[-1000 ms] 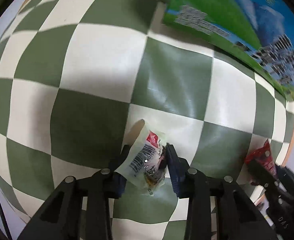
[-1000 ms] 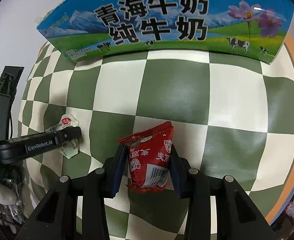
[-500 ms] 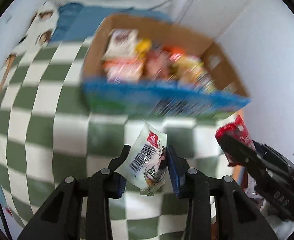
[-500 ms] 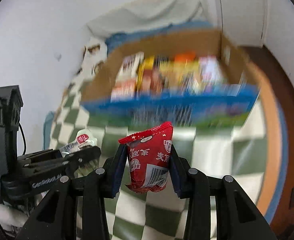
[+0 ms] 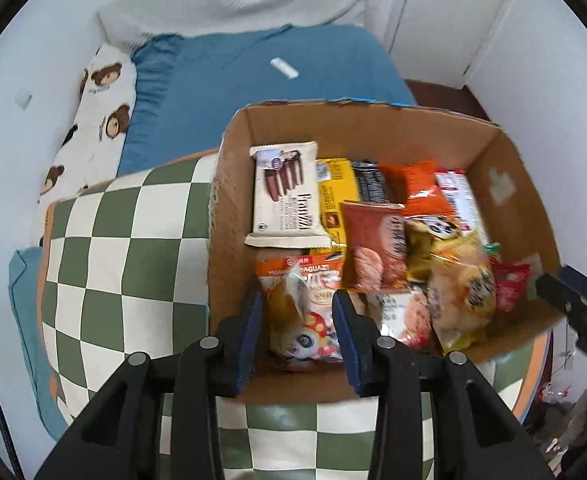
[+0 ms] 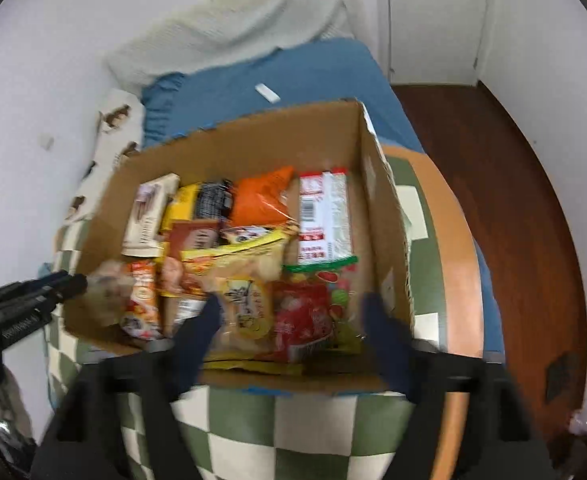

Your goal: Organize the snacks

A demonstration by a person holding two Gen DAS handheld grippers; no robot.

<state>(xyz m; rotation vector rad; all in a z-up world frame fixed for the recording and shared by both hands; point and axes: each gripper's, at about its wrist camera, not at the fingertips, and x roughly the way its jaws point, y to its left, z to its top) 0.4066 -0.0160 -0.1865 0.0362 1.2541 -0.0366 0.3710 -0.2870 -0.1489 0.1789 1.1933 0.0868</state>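
I've got both grippers over the cardboard box [image 5: 377, 128], which sits on the green-and-white checked table [image 5: 125, 248] and is packed with snack packets. My left gripper [image 5: 296, 330] points down over the box's near left corner. Its jaws are opening, only a narrow gap so far. I can't tell whether the pale packet [image 5: 305, 320] seen between the blue pads is in the gap or simply lying in the box below.

My right gripper [image 6: 291, 334] is over the near right part of the box [image 6: 253, 140]. Its jaws are opening too, already spread wide and blurred, with nothing pinched between them. A red packet [image 6: 301, 320] lies in the box right under that gap, on top of the other snacks beside a yellow bag [image 6: 245, 280]. A cream biscuit pack [image 5: 285, 192] lies at the far left inside the box.
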